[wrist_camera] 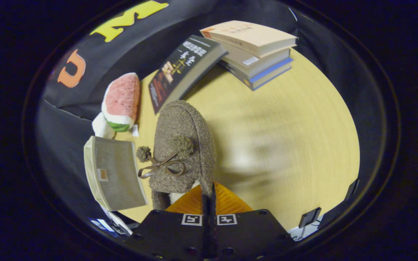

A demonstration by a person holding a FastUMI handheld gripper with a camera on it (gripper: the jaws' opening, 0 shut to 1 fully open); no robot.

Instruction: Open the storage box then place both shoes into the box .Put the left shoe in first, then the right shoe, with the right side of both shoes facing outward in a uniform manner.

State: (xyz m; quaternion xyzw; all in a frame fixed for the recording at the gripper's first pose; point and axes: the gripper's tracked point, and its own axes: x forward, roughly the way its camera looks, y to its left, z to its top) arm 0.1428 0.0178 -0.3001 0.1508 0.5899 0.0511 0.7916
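A brown fuzzy shoe (183, 145) with a ribbon bow and two pom-poms points away from me, its toe toward the leaning dark book. My gripper (209, 190) is shut on the rear right rim of the shoe's opening, the fingers pressed close together on it. The shoe looks sharp while the table beneath it is blurred. Just left of the shoe lies a grey fabric-covered box (114, 174) with a small tag on top, at the table's edge; I cannot tell whether it is open.
A watermelon-slice plush toy (122, 99) lies beyond the box. A dark book (181, 70) leans against a stack of books (256, 50) at the far side. The yellow wooden table (289, 137) stretches to the right of the shoe.
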